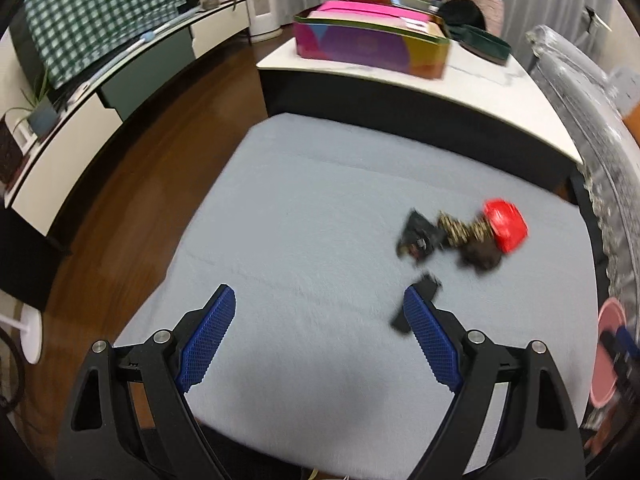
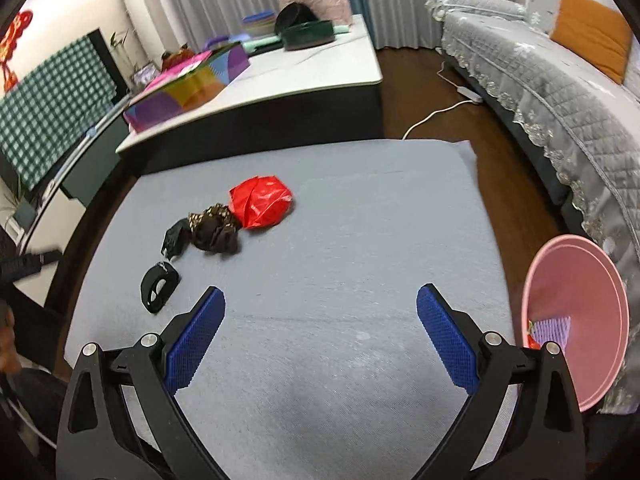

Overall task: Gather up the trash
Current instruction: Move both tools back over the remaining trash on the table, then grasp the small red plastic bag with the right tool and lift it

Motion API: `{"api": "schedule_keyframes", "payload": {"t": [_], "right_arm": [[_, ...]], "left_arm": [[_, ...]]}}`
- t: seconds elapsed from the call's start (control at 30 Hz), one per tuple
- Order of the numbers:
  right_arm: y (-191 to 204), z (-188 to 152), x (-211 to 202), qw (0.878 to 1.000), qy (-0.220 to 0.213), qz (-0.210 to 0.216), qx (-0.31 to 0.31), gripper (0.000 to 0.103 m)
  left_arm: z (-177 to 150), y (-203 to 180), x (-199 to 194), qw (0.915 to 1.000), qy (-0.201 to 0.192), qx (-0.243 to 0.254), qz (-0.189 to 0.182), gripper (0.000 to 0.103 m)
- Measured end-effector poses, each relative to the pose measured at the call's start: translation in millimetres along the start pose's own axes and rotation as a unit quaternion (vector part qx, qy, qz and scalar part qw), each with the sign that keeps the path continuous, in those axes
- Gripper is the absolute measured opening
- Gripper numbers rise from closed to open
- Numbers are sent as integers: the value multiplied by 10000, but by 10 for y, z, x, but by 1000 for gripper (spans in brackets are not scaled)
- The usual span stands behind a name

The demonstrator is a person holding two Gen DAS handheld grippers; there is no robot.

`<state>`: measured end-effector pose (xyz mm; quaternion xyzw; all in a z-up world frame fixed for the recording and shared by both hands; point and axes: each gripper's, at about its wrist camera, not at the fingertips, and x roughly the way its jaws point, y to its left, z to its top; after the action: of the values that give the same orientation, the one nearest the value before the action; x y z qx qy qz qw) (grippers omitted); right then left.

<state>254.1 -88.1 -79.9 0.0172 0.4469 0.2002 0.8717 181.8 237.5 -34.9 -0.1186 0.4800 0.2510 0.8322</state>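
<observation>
The small black wrapper lay touching the tip of the left tongs, nearer them than the right tongs, short of the red wrapper; both tongs gaped empty.

Crumpled red wrapper lying far-left on grey mat, touching brown-gold crumpled wrapper; black scrap just left; black curled piece nearer, slightly apart.

no readable text, labels or numbers
</observation>
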Motion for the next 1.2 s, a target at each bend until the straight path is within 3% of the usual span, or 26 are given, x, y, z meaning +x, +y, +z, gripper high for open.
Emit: {"api": "schedule_keyframes", "payload": {"t": [0.17,0.33,0.47,0.6,0.97,1.03,1.07,1.1,1.2], "right_arm": [[223,124,230,9987,144,-122,-473,95],[424,364,611,9963,268,-223,-791,95],[554,619,1036,9965,368,-239,-706,95],[671,812,1458,9963,572,-261,-592,95],[759,844,1950,9951,885,-249,-369,94],[731,833,1962,9950,923,-209,-315,85],[734,834,1943,9952,850,-281,-390,61],[749,840,1916,9951,814,-263,-502,52],[737,853,1851,9955,848,-143,-402,40]], "left_arm": [[191,88,301,9998,-50,-183,28,83],[299,318,657,9981,340,-485,136,83],[401,516,621,9966,99,-774,267,83],[422,564,705,9954,289,-908,126,83],[480,494,818,9966,382,-681,243,83],[480,498,835,9964,428,-683,254,83],[481,498,843,9963,449,-683,255,83],[482,499,846,9963,456,-681,255,83],[483,481,854,9964,457,-655,269,83]]}}
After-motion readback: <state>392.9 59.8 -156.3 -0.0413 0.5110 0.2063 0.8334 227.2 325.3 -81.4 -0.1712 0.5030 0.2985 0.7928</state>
